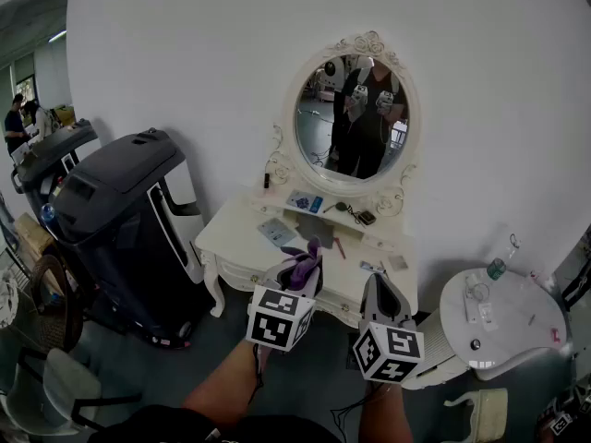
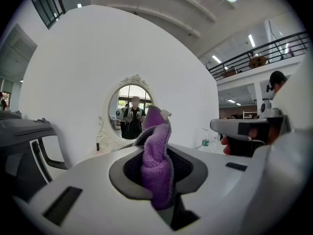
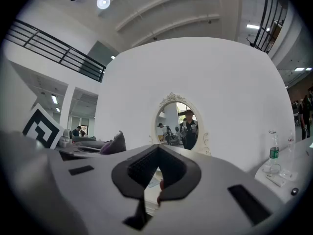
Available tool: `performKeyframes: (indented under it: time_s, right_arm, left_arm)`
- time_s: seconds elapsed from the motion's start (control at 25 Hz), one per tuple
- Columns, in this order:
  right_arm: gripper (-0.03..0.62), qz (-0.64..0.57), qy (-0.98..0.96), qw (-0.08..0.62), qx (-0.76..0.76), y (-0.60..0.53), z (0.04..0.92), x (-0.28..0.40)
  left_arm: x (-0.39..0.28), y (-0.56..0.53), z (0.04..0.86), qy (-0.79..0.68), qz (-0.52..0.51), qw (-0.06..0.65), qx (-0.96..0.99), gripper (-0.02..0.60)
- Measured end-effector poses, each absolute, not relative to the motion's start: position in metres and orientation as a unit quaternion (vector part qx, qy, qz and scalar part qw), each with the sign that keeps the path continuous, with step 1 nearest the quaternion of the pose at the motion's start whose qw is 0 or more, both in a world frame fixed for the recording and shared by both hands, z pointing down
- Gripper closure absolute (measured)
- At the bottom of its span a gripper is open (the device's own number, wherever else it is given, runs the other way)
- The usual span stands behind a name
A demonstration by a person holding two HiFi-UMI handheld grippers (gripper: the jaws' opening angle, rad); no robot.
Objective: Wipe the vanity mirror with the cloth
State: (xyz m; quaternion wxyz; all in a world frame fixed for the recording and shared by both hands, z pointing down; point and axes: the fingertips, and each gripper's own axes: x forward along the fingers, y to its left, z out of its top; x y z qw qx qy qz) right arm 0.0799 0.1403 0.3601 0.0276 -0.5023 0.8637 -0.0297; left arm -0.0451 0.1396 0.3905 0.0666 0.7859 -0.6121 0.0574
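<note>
The oval vanity mirror (image 1: 355, 118) in its carved white frame stands on the white dressing table (image 1: 242, 245) against the wall, reflecting a person. My left gripper (image 1: 303, 268) hovers in front of the table's front edge, well short of the glass, shut on a purple cloth (image 1: 305, 262). In the left gripper view the cloth (image 2: 157, 163) sticks up between the jaws, with the mirror (image 2: 128, 112) far behind. My right gripper (image 1: 381, 292) is beside it to the right, shut with nothing held (image 3: 157, 153); the mirror (image 3: 180, 127) lies ahead of it.
Small items and a paper (image 1: 276, 232) lie on the table top. A large black cleaning machine (image 1: 120, 206) stands left of the table. A round white side table (image 1: 517, 340) with a bottle (image 1: 496, 269) is on the right. A pale chair (image 1: 65, 386) sits lower left.
</note>
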Motion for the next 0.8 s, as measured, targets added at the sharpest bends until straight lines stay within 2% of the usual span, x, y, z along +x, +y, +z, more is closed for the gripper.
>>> performKeyframes:
  time_s: [0.44,0.8]
  right_arm:
    - [0.591,-0.048,0.854,0.041,-0.516,0.132,0.365,0.061]
    - [0.591,-0.043,0.846,0.039,-0.531,0.127,0.368,0.021]
  left_arm:
    - [-0.072,0.134,0.393,-0.608,0.053,0.068,0.789,0.514]
    - [-0.108,0.124,0.404,-0.588,0.053,0.071,0.804,0.514]
